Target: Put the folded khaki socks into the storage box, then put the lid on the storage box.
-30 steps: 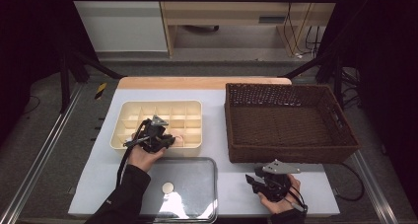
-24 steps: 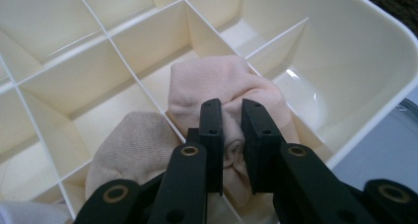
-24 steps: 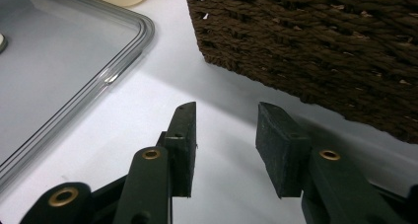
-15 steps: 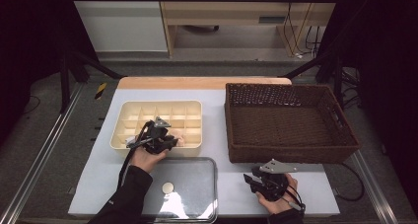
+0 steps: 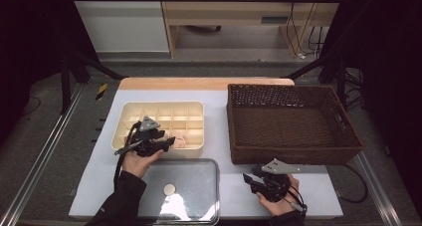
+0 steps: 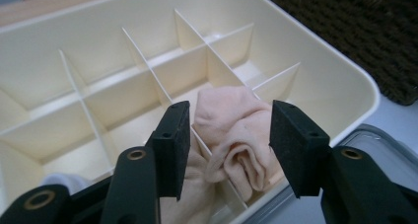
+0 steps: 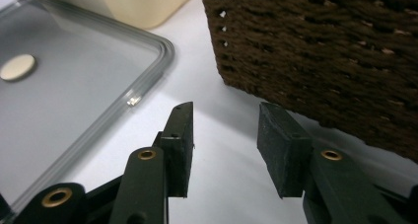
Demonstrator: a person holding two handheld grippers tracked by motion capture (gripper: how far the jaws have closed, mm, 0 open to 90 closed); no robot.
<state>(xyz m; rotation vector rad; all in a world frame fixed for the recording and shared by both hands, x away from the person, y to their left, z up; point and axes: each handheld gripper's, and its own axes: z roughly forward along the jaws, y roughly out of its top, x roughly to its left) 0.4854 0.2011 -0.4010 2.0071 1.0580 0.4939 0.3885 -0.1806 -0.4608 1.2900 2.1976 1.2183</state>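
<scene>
Left gripper [image 6: 226, 150] opened over the divided tray

Its jaws have just been opening and stand wide, the pink cloth [image 6: 236, 135] lying loose between them at twelve o'clock, draped across a divider near the cream tray's [image 6: 345, 86] front wall

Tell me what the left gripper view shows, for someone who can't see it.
A crumpled pale pink cloth lies in a cream plastic divided tray, draped over one thin divider. The left tongs have just been opening, and their two black pads stand apart on either side of the cloth, not pressing it. A dark brown woven basket sits beyond the tray.
</scene>
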